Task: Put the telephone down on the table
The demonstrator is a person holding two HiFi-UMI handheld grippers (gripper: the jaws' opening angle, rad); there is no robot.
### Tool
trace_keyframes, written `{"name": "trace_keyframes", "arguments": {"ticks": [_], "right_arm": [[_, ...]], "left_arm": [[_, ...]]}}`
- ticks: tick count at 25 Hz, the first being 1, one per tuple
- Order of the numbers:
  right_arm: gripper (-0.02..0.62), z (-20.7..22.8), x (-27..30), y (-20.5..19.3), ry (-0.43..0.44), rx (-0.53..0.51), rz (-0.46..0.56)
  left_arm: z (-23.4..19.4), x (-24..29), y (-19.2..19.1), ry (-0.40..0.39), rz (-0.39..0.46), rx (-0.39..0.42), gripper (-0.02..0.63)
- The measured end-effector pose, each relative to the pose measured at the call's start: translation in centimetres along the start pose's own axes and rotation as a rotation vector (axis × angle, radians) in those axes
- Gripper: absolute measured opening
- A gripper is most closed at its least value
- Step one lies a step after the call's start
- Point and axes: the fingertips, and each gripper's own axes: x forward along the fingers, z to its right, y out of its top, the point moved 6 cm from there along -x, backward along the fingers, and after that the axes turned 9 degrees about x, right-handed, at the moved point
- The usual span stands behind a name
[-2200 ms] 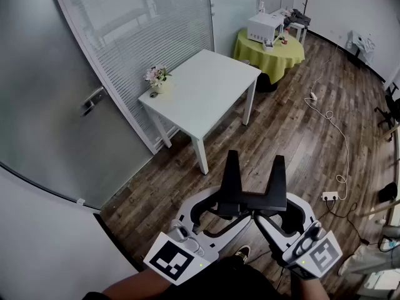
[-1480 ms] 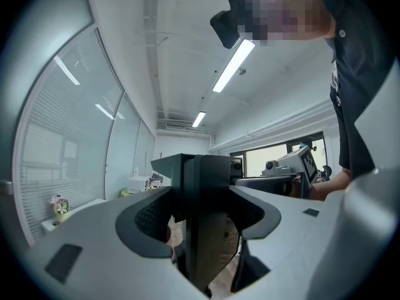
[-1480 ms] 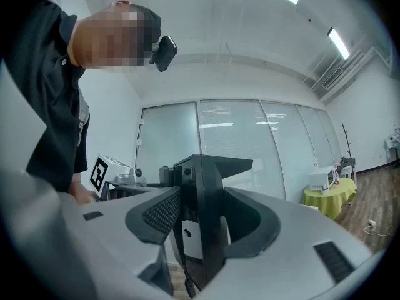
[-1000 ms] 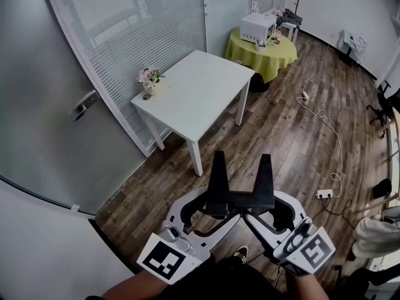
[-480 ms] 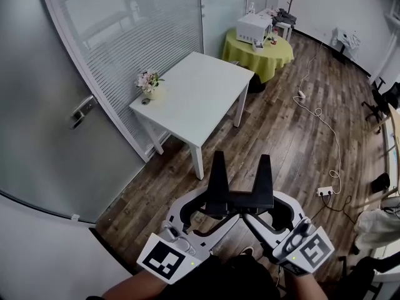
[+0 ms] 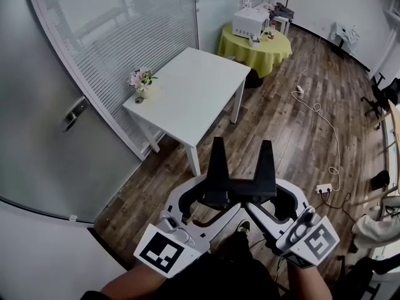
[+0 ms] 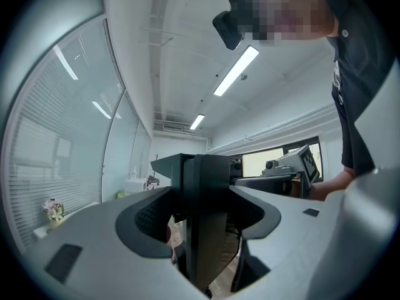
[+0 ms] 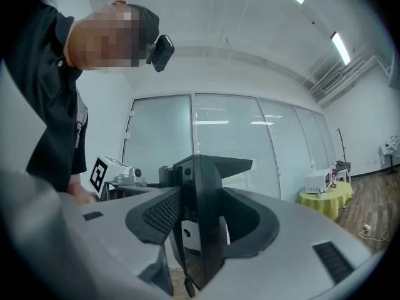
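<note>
The telephone (image 6: 240, 179) is a black piece with two upright prongs, held in the air over the wooden floor near me. My left gripper (image 6: 209, 200) is shut on its left end and my right gripper (image 6: 267, 200) is shut on its right end. In the left gripper view the telephone (image 7: 206, 186) fills the gap between the jaws of the left gripper (image 7: 200, 227). The right gripper view shows the telephone (image 8: 203, 192) clamped the same way in the right gripper (image 8: 197, 230). The white table (image 6: 187, 92) stands ahead, apart from the telephone.
A small pot of flowers (image 6: 140, 80) sits at the table's left corner. Behind is a round yellow-clothed table (image 6: 253, 45) with a white microwave (image 6: 245, 22). A glass door with a handle (image 6: 74, 113) is left. A power strip (image 6: 323, 188) and cable lie on the floor right.
The room has drifted a little left and up in the head view as I move. Both grippers keep the telephone in the same hold.
</note>
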Motion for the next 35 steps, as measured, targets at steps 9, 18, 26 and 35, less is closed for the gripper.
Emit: {"name": "trace_keyframes", "arguments": {"ticks": [9, 18, 26, 35], "right_arm": [[0.227, 8.3, 0.5, 1.9, 0.041, 0.018, -0.001], [0.227, 16.0, -0.2, 4.1, 0.098, 0.027, -0.008], [0.227, 22.2, -1.1, 5.1, 0.156, 0.03, -0.022], [0.227, 26.0, -0.2, 5.8, 0.195, 0.06, -0.036]], "left_arm": [[-1.8, 7.9, 0.3, 0.032, -0.018, 0.014, 0.278], [-2.1, 15.3, 0.9, 0.091, -0.049, 0.008, 0.278], [-1.8, 21.2, 0.7, 0.155, -0.052, 0.002, 0.279], [-2.9, 24.6, 0.5, 0.197, -0.054, -0.009, 0.279]]}}
